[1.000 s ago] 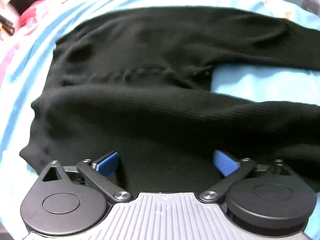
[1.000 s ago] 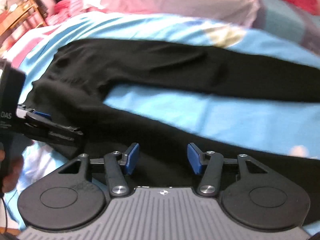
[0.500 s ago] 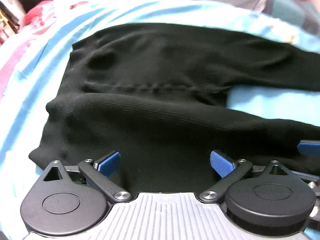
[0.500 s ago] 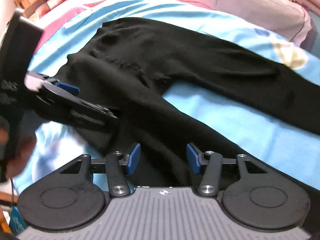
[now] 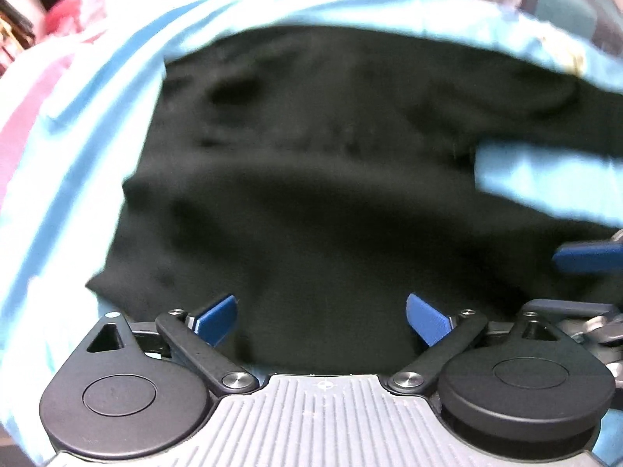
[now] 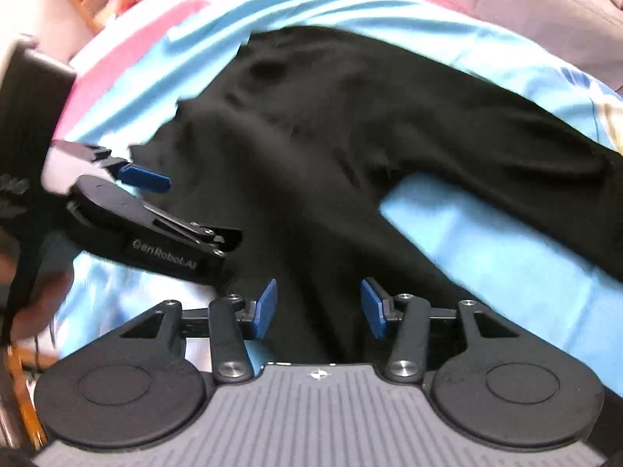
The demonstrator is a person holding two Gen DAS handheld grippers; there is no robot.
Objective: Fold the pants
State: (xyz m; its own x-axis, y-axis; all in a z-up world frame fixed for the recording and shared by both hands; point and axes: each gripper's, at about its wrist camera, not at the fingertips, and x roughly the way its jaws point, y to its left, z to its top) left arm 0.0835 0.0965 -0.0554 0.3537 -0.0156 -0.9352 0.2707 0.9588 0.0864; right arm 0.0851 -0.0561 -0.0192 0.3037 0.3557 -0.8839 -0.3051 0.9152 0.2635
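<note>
The black pants (image 5: 311,194) lie spread on a light blue bedsheet (image 5: 78,163), waistband to the left and both legs running off to the right. The left gripper (image 5: 321,313) hangs over the near hip area with its blue pads spread wide and nothing between them but cloth lying below. Further right, the right gripper (image 6: 318,307) hovers above the upper part of the near leg, its pads about half apart and pinching nothing.

The step in hand looks like an approach for a first grasp. To do it well, each tool should probably come down on the near edge, pinch the cloth cleanly at the hem line, and lift both points together so the near leg carries over onto the far leg without twisting.

The left wrist view is blurred and shows only a blue pad of the other tool at its right edge. The right wrist view shows the crotch split, the strip of sheet between the legs, and the left tool seen side-on.
</note>
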